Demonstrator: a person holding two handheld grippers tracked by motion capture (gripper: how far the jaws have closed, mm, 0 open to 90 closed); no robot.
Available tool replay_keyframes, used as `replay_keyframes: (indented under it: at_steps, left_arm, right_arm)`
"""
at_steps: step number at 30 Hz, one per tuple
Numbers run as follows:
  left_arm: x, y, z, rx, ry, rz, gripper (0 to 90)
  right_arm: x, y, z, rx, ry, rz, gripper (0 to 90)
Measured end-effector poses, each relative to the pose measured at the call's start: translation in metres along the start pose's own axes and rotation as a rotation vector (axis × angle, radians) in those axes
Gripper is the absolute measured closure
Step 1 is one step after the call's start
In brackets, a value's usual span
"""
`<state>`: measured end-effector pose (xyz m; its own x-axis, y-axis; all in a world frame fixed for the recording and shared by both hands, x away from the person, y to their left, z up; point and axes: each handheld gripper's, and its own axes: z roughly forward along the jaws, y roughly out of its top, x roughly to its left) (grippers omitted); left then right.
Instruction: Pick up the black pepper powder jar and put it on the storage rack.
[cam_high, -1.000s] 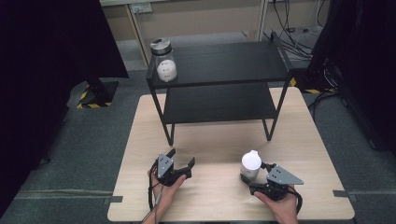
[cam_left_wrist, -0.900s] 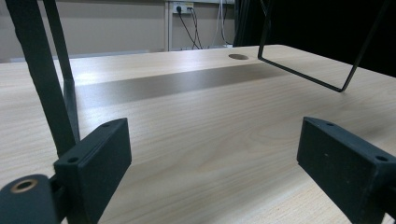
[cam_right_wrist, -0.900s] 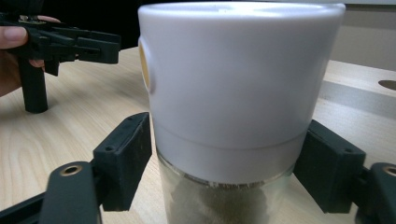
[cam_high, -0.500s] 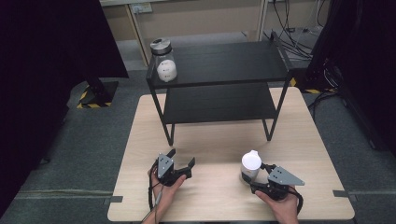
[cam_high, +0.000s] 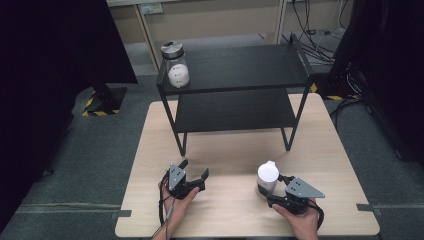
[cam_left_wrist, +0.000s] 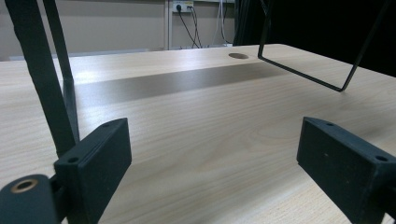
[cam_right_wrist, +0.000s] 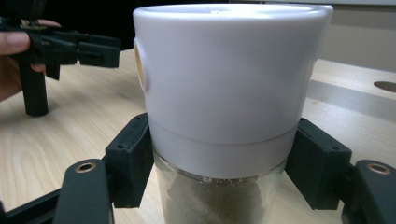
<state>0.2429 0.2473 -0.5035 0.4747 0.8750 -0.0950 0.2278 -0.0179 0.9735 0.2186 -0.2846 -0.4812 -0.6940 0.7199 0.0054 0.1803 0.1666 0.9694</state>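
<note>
Left claw (cam_high: 194, 176) unchanged from the earlier frame: gaping, empty, low over the tabletop (cam_high: 235, 150). Right claw (cam_right_wrist: 219, 163) has just closed onto the white-capped shaker (cam_right_wrist: 224, 88), upright at front right, brownish grains inside. Rear-left shelf (cam_high: 240, 67): lidded jar (cam_high: 175, 64), white contents.

Right claw (cam_high: 273, 192) clamped on white-capped jar (cam_high: 267, 176), upright on tabletop (cam_high: 235, 215); its jaws have just been closing. Left claw (cam_high: 194, 171) spread apart with nothing in it, resting on tabletop. Second jar (cam_high: 175, 65) on black shelf (cam_high: 240, 67), left corner.
</note>
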Motion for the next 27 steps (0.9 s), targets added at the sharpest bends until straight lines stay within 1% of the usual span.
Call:
replay_keyframes:
  at_steps: [2,7,20,24,27]
  left_arm:
    - [0.000,0.000,0.000,-0.001,0.000,0.001,9.2]
    - [-0.001,0.000,0.000,-0.002,0.002,0.001,9.3]
    - [0.000,0.000,0.000,-0.001,0.002,-0.001,9.3]
    - [0.000,0.000,0.000,-0.002,0.003,0.000,9.3]
    - [-0.001,0.000,0.000,-0.002,0.003,0.002,9.3]
  right_arm:
    - [0.001,0.002,-0.002,-0.008,-0.005,-0.004,30.7]
    - [0.000,0.009,-0.007,-0.042,-0.026,0.005,30.7]
    - [-0.005,0.033,-0.022,-0.156,-0.118,0.013,30.7]
    - [-0.004,0.038,-0.023,-0.176,-0.138,0.013,30.7]
    - [-0.004,0.041,-0.021,-0.180,-0.141,0.017,30.7]
